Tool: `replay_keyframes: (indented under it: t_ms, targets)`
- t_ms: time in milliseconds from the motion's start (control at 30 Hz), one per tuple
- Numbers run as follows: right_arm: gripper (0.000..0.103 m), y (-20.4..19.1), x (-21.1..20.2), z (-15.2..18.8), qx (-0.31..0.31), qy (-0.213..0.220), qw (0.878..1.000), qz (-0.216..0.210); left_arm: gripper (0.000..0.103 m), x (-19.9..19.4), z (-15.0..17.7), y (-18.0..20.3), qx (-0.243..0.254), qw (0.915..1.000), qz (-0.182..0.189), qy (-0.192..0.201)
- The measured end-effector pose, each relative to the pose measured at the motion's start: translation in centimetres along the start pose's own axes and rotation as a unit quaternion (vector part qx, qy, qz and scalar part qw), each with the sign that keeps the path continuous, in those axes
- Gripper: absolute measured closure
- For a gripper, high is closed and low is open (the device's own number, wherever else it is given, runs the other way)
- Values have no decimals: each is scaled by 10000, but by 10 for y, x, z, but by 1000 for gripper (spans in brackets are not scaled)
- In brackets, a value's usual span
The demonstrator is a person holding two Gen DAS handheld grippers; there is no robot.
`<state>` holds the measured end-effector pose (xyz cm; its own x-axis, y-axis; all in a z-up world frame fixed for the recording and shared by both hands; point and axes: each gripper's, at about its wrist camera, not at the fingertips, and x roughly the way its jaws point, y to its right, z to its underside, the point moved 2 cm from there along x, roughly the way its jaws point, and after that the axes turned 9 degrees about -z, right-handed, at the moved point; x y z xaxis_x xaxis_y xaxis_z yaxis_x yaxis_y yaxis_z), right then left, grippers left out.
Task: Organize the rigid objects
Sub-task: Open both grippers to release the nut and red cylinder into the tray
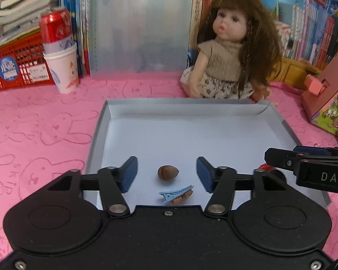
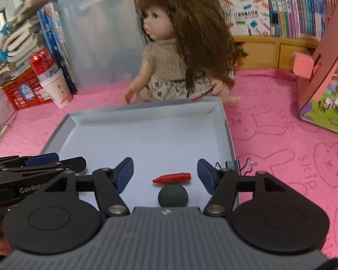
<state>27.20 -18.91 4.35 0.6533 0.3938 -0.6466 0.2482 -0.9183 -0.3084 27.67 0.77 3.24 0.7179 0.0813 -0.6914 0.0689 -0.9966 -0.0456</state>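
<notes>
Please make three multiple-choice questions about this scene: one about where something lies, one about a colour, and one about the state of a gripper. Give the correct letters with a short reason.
1. Where does the brown nut lie?
A. inside the grey tray
B. on the pink mat
C. in the doll's lap

2. What colour is the hair clip?
A. red
B. light blue
C. yellow

3. What is the state of the left gripper?
A. shut on the nut
B. shut on the clip
C. open, holding nothing

Answers:
1. A, the nut rests on the tray's pale floor.
2. B, the clip is light blue, just nearer the camera than the nut.
3. C, its fingers stand wide apart on either side of the nut.
</notes>
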Motion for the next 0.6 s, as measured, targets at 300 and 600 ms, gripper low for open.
replay_keyframes:
  t_ms: [300,600]
  targets:
    - [17,-13,-42,11,-385,478,9978,-247,25,-48,8,-12,-104,9984,104,539]
    - [13,-29,-86,34,-828,863,9919,-425,23,-94,32,-13,152,9945,239,1013]
